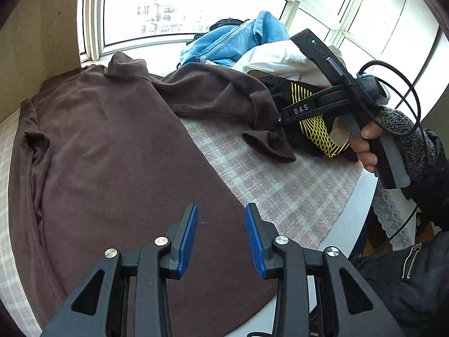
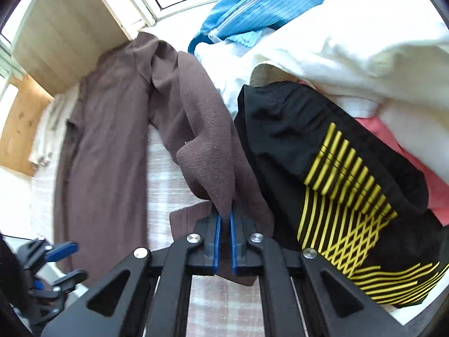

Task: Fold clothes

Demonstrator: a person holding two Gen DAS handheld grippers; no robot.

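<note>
Nearest the left wrist camera, the left gripper (image 1: 221, 236) hovers with its blue-padded jaws parted and nothing between them, over the hem of the large brown long-sleeved fleece shirt (image 1: 112, 151), which lies spread flat on the pale checked tablecloth (image 1: 280, 185). The right gripper (image 2: 224, 224), held by a hand (image 1: 364, 146), is pinched tight on the shirt's sleeve cuff (image 2: 216, 179), beside the black garment with yellow stripes (image 2: 322, 174) and the piled white and blue clothes (image 2: 322, 36).

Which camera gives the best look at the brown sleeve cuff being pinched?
The right wrist view: the brown sleeve cuff sits clamped between the right hand-held gripper pads, close up. The left wrist view shows it smaller, from the side.
</note>
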